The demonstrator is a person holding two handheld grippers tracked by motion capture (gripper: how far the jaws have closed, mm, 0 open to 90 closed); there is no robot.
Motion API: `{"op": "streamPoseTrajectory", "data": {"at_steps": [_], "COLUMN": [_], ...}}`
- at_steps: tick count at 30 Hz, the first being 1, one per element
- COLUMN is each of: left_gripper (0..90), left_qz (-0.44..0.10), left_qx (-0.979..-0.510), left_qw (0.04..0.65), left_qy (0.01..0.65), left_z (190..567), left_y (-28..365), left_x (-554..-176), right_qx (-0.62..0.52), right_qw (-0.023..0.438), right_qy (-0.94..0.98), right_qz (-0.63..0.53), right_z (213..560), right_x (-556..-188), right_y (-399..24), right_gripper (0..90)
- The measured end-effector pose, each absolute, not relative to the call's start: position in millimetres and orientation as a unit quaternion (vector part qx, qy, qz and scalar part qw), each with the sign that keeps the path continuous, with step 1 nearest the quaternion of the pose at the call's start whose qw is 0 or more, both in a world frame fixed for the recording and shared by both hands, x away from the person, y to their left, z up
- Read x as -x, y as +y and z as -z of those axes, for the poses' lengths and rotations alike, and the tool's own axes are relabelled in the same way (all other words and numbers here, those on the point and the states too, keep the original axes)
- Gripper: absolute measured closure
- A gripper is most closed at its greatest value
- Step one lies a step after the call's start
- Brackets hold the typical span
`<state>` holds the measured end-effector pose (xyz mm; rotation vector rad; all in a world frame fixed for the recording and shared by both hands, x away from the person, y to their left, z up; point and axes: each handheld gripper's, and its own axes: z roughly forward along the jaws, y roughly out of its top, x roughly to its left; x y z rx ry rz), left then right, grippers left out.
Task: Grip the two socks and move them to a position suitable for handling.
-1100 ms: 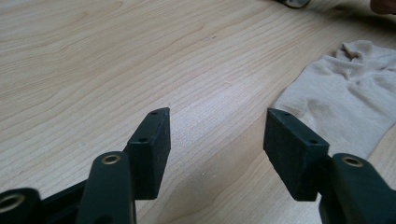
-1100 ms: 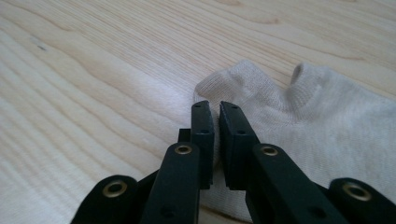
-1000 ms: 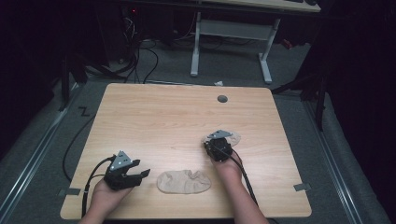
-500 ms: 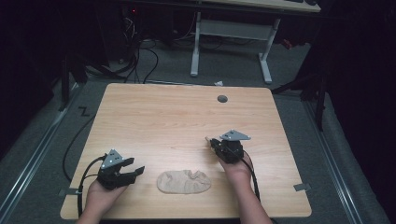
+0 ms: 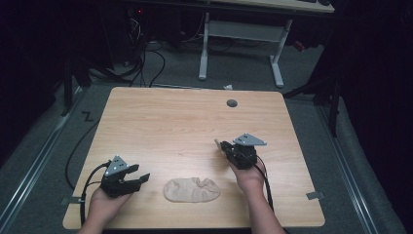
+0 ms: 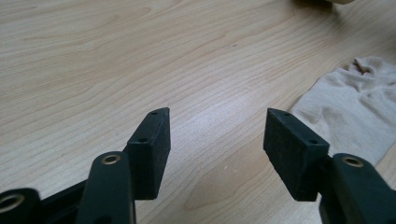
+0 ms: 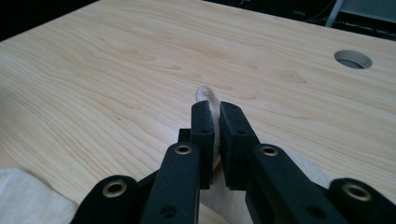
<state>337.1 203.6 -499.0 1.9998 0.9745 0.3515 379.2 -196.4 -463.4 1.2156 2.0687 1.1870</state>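
A beige sock [image 5: 191,189] lies flat near the table's front edge, between my two hands. My left gripper [image 5: 141,179] rests low at the front left with its jaws open and nothing between them [image 6: 217,126]; that sock [image 6: 345,107] lies just to its right. My right gripper [image 5: 221,145] hovers above the table right of centre, shut on a second beige sock [image 7: 205,95] whose folded edge pokes out past the pads and whose rest hangs under the jaws. The lying sock's corner [image 7: 23,196] shows at the lower left of the right gripper view.
The wooden table [image 5: 160,122] has a round cable hole [image 5: 232,103] near its far edge. A white desk frame [image 5: 238,34] and cables stand on the dark floor beyond. Black cables trail from both grippers off the front edge.
My right gripper has risen from the table with the second sock pinched in it, so that sock no longer lies on the wood. My left hand has drawn back slightly toward the front left.
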Motion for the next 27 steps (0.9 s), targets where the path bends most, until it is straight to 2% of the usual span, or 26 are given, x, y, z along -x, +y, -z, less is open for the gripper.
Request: {"op": "streamPoseTrajectory", "data": {"at_steps": [8,27], "left_gripper": [41.8,41.8], "left_qz": [-0.14,-0.141], "left_qx": [-0.803,-0.805], "left_qw": [0.431,0.43], "left_qy": [0.387,0.383], "left_z": [499,499], "left_y": [201,200], "left_x": [-337,-337], "right_qx": [-0.407,-0.329], "right_qw": [0.238,0.201], "right_qy": [0.756,0.763], "right_qz": [-0.454,-0.518], "right_z": [447,417], "right_x": [-366,-341], "right_y": [-180,-136], "right_gripper": [85.2,85.2]}}
